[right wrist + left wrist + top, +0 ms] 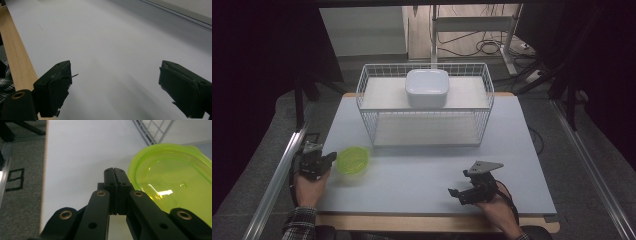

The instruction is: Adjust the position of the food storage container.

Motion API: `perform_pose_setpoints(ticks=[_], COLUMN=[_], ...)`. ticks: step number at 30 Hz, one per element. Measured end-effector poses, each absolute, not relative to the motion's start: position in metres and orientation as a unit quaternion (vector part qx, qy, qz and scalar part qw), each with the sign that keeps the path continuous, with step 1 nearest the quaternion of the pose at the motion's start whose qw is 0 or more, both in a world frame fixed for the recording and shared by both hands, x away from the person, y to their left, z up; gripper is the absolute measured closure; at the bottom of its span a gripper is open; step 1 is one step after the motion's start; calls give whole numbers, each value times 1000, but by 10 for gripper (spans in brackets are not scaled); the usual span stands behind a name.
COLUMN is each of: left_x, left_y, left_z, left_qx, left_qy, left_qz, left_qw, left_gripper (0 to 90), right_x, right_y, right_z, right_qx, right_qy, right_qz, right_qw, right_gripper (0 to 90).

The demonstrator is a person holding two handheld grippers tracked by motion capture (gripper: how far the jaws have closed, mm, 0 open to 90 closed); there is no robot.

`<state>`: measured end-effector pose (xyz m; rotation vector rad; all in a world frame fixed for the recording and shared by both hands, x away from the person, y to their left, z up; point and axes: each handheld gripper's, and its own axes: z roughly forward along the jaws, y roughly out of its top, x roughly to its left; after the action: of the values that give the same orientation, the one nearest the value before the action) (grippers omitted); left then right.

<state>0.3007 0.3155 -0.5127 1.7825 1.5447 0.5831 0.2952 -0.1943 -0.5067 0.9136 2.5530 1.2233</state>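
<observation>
Though unlabelled, green bowl (352, 160) beside closed left tongs (331, 158)

The bowl (352, 160) by the left gripper (330, 159) is a see-through lime green. Both grippers are black, with brass-coloured rivets on the left one; the right gripper (454, 193) carries a grey plate. The worktop (422, 175) is pale grey-white with a light wood edge. The wire basket (367, 120) is white, as is the tub (427, 88) in it. The person's sleeve (301, 224) is black-and-white plaid.
</observation>
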Motion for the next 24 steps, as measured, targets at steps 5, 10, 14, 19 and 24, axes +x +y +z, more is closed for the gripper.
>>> perform_pose_setpoints(ticks=[5,10,14,19,24], left_x=[304,304,303,301,301], left_y=[301,282,269,243,221], left_z=[-514,-513,-513,-512,-511], left_qx=[700,710,715,732,742], left_qy=[585,571,563,541,524], left_qz=[208,192,180,167,149], left_qw=[354,363,372,379,390], left_gripper=[900,900,900,900,900], right_x=[295,296,296,296,296], right_y=[-194,-194,-194,-194,-194], right_z=[-508,-508,-508,-508,-508], right_qx=[306,307,307,309,309], right_qy=[857,857,857,857,858], right_qz=[407,405,405,404,402], right_qw=[83,83,83,83,83], right_gripper=[120,121,121,121,121])
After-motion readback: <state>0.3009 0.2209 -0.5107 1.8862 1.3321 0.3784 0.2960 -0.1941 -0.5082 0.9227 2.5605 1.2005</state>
